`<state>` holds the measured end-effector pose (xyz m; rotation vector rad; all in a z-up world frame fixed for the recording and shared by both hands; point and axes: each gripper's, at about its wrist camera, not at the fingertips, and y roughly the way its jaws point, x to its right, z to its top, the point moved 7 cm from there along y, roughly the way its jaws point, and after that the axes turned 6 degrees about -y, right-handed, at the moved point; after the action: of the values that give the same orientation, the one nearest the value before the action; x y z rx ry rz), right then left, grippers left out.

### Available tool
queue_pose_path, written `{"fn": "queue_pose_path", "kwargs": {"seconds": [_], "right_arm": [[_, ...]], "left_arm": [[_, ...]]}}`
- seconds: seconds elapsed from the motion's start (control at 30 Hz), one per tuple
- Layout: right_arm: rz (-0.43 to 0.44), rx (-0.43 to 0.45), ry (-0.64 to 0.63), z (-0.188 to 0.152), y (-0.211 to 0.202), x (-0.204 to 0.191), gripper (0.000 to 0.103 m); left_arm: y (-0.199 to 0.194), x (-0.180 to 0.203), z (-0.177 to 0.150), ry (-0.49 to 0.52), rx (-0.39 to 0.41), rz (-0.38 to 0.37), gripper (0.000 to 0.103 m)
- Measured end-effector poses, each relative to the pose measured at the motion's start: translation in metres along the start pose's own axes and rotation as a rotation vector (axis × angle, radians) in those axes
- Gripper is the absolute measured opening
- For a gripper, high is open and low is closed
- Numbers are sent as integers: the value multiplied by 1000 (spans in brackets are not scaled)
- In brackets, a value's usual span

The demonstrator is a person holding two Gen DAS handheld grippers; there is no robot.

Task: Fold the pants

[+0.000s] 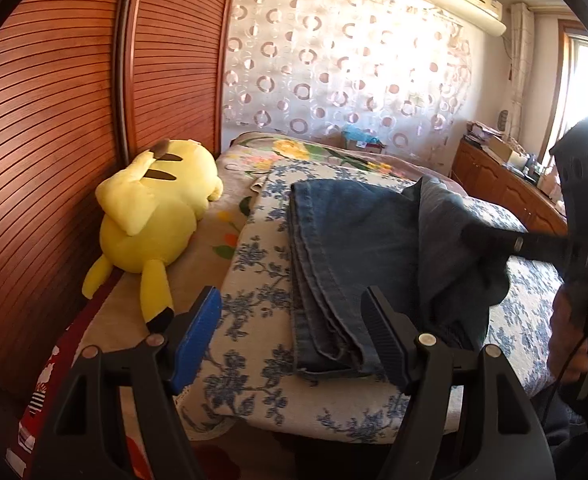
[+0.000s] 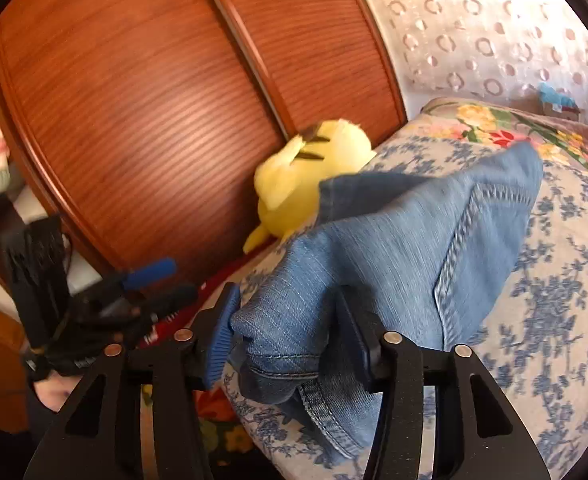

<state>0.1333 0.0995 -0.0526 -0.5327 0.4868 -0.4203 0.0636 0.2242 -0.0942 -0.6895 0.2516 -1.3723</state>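
Note:
Blue denim pants lie partly folded on the bed's blue-flowered cover, with several layered hem edges toward me. My left gripper hangs open over the bed's near edge, its fingers astride the pants' near left corner without touching it. The right gripper reaches in from the right onto a raised flap of denim. In the right wrist view the pants rise in a hump, and a bunched fold sits between the spread fingers of my right gripper, which is open. The left gripper shows blurred at the left.
A yellow plush toy lies on the bed against the slatted wooden wardrobe doors. A flowered quilt covers the far end. A wooden dresser with clutter stands at the right. A person's hand holds the right gripper.

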Motion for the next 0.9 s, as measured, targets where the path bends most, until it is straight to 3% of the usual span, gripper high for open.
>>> {"fn": "queue_pose_path", "kwargs": {"seconds": [0.13,0.43,0.67,0.9], "right_arm": [[20,55,56,6,-26,21,58],[-49,10,176,-2,-38,70,59],[-97,-16,166,-8,-53,83,59],[-183,-36,147,-21,-76,98,59]], "left_arm": [[-1,11,0,12,0,-21,73],[8,64,-11,96,-33,-109,73],[5,112,-19,155,-32,-211,73],[17,141,-31,197,-81,-241,73]]}}
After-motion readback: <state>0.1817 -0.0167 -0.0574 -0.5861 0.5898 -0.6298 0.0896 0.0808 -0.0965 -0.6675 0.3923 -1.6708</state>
